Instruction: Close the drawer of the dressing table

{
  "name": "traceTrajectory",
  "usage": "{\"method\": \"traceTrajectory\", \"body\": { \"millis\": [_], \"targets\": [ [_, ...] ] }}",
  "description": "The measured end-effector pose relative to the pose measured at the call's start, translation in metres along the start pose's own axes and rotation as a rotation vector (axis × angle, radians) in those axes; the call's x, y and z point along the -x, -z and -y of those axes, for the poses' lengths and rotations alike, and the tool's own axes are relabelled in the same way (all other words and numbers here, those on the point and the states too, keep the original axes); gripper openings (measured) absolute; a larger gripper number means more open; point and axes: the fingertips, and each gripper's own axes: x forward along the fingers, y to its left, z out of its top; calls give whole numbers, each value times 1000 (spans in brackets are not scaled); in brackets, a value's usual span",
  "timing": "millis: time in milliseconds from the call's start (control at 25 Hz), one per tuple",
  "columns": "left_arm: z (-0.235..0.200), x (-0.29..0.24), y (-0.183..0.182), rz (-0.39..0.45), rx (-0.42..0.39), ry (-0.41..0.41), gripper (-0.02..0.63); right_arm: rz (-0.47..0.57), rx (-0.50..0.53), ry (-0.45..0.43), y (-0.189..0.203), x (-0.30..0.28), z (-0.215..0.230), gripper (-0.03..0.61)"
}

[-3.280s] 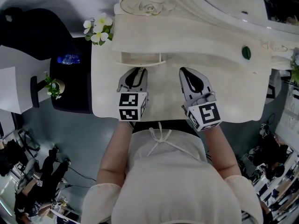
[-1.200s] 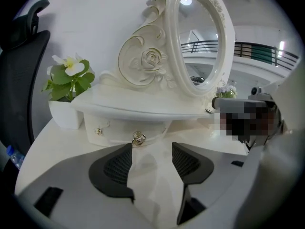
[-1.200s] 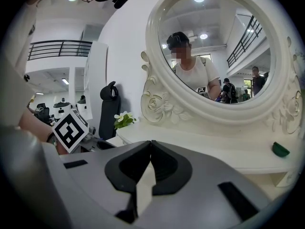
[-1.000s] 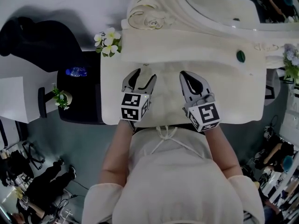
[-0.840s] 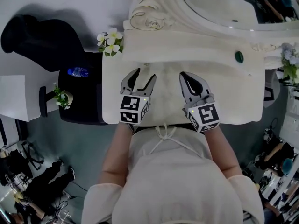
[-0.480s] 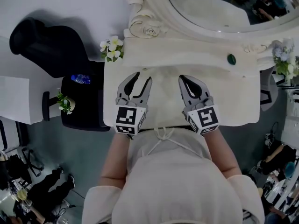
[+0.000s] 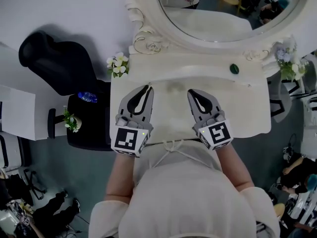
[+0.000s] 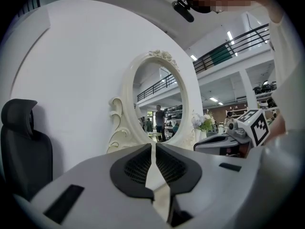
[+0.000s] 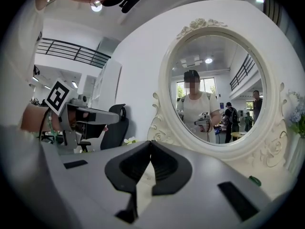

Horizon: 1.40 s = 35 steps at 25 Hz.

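No drawer sticks out of the dressing table under my claws, so it's probably closed, though its front is hidden below the top's near edge. I'd back off cleanly, staying clear of the mirror ahead. The left gripper is closing to a slit and empty; the right gripper is pinched together and empty. Both are level, side by side.

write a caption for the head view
Left gripper, jaws closing empty, and shut right gripper above the dressing table, before its mirror
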Motion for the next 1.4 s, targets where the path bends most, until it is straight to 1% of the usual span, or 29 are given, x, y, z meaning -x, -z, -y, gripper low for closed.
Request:
{"method": "traceTrajectory", "body": {
  "millis": [240, 480, 640, 760, 880, 1040, 1320, 1400],
  "targets": [
    [12, 7, -3, -5, -34, 40, 28, 26, -10, 7, -7, 11, 6, 5],
    [13, 9, -3, -8, -15, 45, 18, 29, 20, 31, -15, 11, 11, 2],
    [11, 9, -3, -3, -2, 39, 20, 33, 27, 14, -18, 8, 9, 2],
    [11, 8, -4, 3, 16, 51, 20, 29, 30, 2, -19, 7, 8, 0],
    [13, 4, -1, -5, 7, 59, 20, 32, 24, 7, -19, 6, 10, 0],
    [12, 2, 2, -16, 18, 50, 20, 50, 15, 20, -19, 7, 13, 2],
    [9, -3, 6, -38, 23, 35, 20, 25, 58, 11, -18, 3, 16, 1],
    [8, -3, 7, -41, 26, 32, 20, 26, 55, 12, -17, 2, 15, 2]
  ]
}}
